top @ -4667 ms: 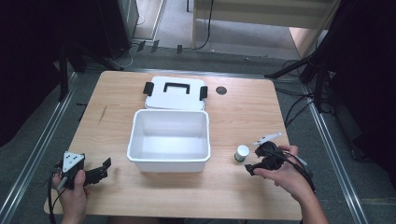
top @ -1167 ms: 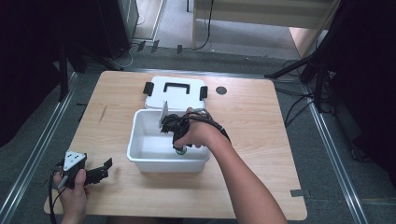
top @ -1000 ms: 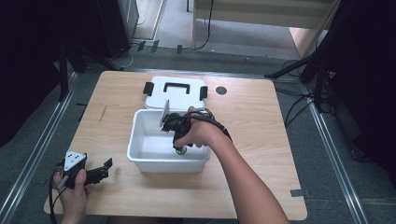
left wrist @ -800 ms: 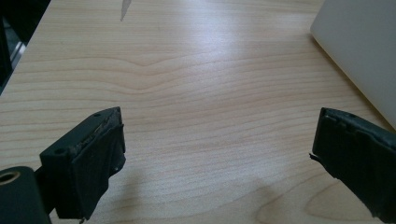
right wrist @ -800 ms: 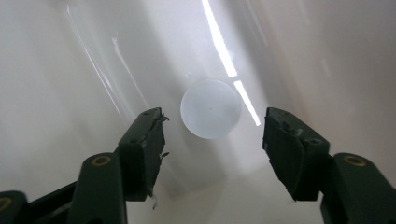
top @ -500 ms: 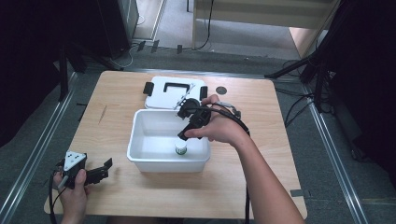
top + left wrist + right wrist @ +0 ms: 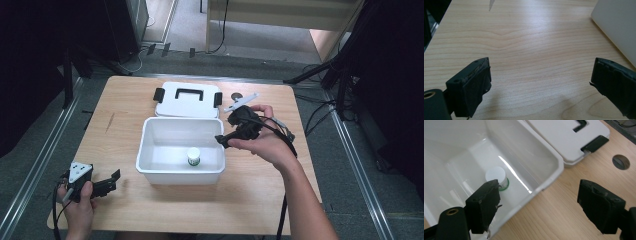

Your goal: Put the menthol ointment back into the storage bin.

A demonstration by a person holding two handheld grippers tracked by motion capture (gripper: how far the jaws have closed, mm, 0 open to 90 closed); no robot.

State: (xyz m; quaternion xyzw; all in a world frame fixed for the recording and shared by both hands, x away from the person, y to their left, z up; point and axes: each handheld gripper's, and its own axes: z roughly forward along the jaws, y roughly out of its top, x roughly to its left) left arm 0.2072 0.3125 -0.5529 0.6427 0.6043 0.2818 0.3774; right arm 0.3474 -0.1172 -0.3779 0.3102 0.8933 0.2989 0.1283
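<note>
Standing in the white box (image 7: pixel 150 150), the little jar (image 7: pixel 193 157) is alone. The right gripper (image 7: pixel 225 139) has just been opening, wide and empty, over the box's right rim. The left gripper (image 7: pixel 112 181) gapes wide near the table's (image 7: pixel 125 100) front-left corner.

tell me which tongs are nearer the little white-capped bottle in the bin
Right tongs, above the bin's right rim, beside the bottle. Left tongs sit outside, past its front-left corner.

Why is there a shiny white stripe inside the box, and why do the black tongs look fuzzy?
In the right gripper view, light glares off the glossy white box wall beside the little white-capped bottle; the close-up right tongs are soft and out of focus. In the left gripper view, the left tongs cast faint shadows on the wooden table.
</note>
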